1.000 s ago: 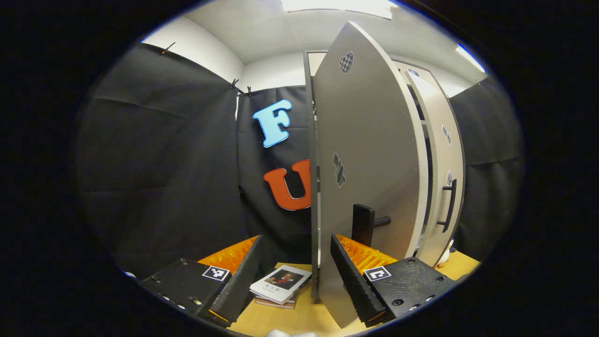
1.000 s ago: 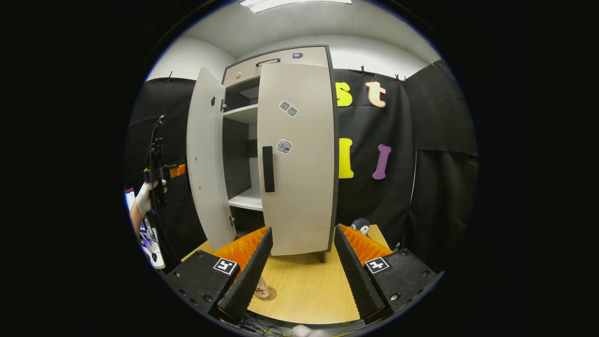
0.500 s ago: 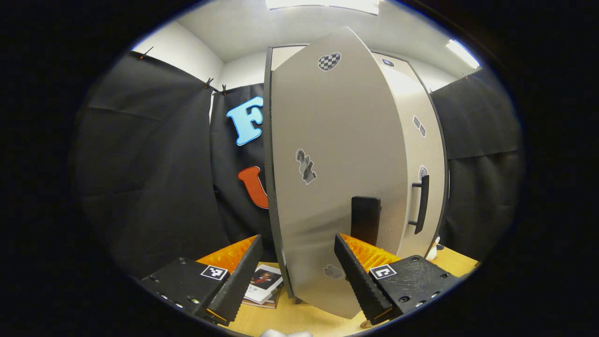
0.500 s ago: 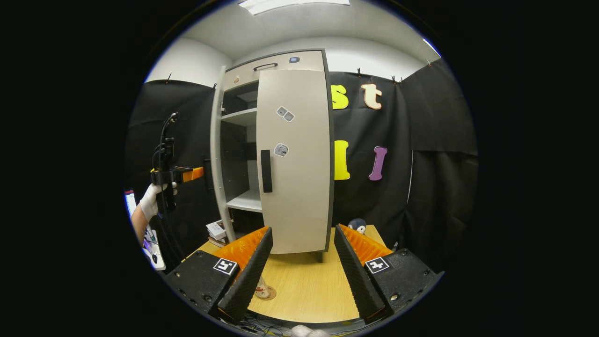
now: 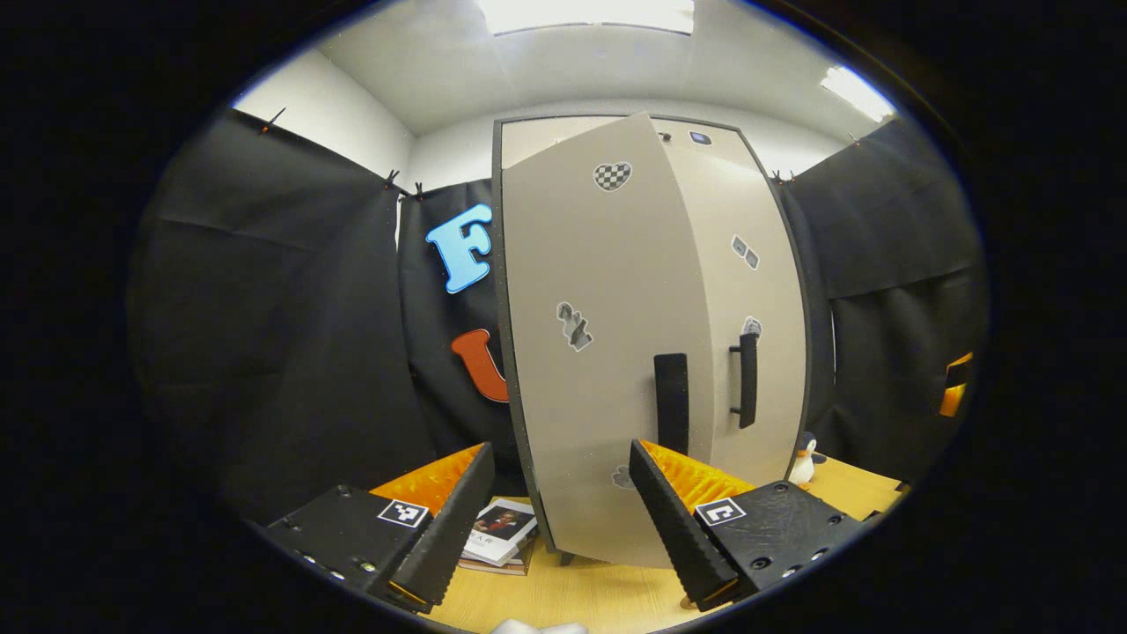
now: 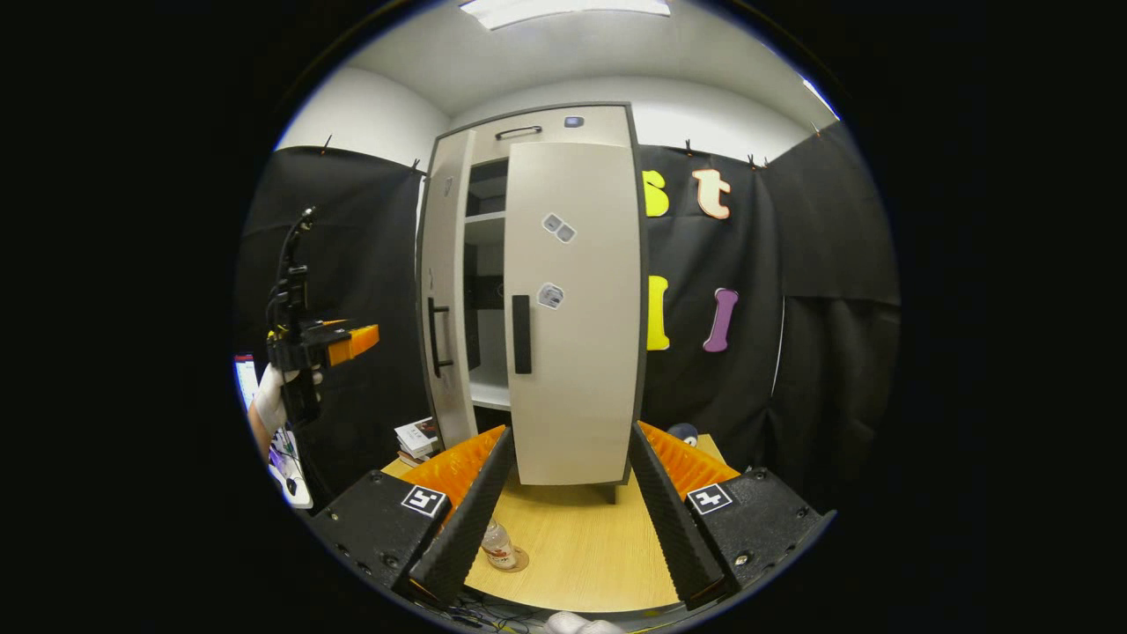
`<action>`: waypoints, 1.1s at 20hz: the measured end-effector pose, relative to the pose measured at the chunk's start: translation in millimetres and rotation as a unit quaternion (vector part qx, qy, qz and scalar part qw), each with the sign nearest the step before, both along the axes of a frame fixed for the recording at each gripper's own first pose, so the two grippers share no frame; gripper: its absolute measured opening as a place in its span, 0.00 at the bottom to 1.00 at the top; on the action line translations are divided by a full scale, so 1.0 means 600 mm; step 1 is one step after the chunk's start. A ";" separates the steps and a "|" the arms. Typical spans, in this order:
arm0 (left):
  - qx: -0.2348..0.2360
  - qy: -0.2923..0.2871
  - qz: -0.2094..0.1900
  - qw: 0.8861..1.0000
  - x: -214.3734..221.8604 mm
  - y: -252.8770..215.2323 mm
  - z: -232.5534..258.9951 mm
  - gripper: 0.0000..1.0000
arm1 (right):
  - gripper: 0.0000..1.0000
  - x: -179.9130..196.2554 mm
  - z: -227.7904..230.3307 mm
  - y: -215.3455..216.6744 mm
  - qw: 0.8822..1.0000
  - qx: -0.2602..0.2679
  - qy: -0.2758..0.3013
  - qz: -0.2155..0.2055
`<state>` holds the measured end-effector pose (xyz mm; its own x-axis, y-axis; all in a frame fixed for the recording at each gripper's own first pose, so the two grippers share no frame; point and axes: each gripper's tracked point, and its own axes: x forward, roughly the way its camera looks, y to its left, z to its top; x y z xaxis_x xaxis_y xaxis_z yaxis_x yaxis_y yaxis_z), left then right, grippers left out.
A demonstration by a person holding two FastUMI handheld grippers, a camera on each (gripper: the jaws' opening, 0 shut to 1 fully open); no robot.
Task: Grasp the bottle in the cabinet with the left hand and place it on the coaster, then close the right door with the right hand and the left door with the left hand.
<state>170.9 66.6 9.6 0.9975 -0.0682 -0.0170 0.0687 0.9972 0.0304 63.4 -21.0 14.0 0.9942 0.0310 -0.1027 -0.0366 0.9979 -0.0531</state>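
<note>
The left door [image 6: 445,299] has swung almost shut beside the closed right door [image 6: 572,317], both grippers' jaws spread and empty, while the bottle [image 6: 499,545] stands on the coaster [image 6: 519,561] near the table's [image 6: 581,546] front edge.

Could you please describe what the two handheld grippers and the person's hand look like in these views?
Each gripper, left gripper and right gripper, has two long ridged fingers on black blocks bearing square black-and-white markers. In the right gripper view, the left gripper's black body carries an upright cable, and the hand wears a white glove.
</note>
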 end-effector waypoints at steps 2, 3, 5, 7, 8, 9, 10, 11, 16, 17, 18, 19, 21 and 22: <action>-0.009 0.002 -0.007 1.000 -0.037 -0.007 0.000 0.94 | 0.82 -0.001 0.009 0.011 1.000 0.003 -0.010 -0.003; -0.015 0.004 -0.009 1.000 -0.052 -0.010 0.000 0.94 | 0.82 -0.002 0.013 0.016 1.000 0.003 -0.011 -0.003; -0.023 0.011 -0.013 1.000 -0.083 -0.014 -0.006 0.94 | 0.82 -0.002 0.019 0.023 1.000 0.003 -0.017 -0.003; -0.024 0.016 -0.006 1.000 -0.108 -0.011 -0.015 0.94 | 0.82 -0.004 0.019 0.022 1.000 0.004 -0.021 -0.010; -0.027 0.018 -0.001 0.999 -0.118 -0.008 -0.018 0.94 | 0.82 -0.004 0.019 0.022 1.000 0.006 -0.023 -0.013; -0.032 0.021 0.002 0.999 -0.128 -0.009 -0.023 0.94 | 0.82 -0.003 0.017 0.024 1.000 0.010 -0.023 -0.015; -0.039 0.025 0.000 0.999 -0.136 -0.014 -0.029 0.94 | 0.82 -0.002 0.010 0.027 1.000 0.012 -0.021 -0.015; -0.042 0.029 0.000 0.999 -0.140 -0.017 -0.036 0.94 | 0.82 -0.001 0.007 0.027 1.000 0.013 -0.018 -0.016; -0.029 0.037 0.015 0.999 -0.153 -0.008 -0.048 0.96 | 0.82 0.004 0.003 0.030 1.000 0.011 -0.020 -0.016; -0.027 0.036 0.019 0.999 -0.154 -0.006 -0.048 0.94 | 0.82 0.005 0.004 0.028 1.000 0.010 -0.022 -0.017; -0.025 0.037 0.023 0.999 -0.156 -0.004 -0.050 0.94 | 0.82 0.003 0.003 0.025 0.999 0.012 -0.023 -0.020; -0.025 0.037 0.026 0.999 -0.158 -0.002 -0.051 0.94 | 0.82 0.004 0.002 0.025 0.999 0.014 -0.021 -0.020; -0.027 0.035 0.030 0.999 -0.158 -0.004 -0.049 0.94 | 0.82 0.007 0.000 0.020 0.999 0.017 -0.021 -0.022; -0.027 0.034 0.031 0.999 -0.156 -0.006 -0.047 0.94 | 0.82 0.008 0.002 0.018 0.999 0.019 -0.024 -0.025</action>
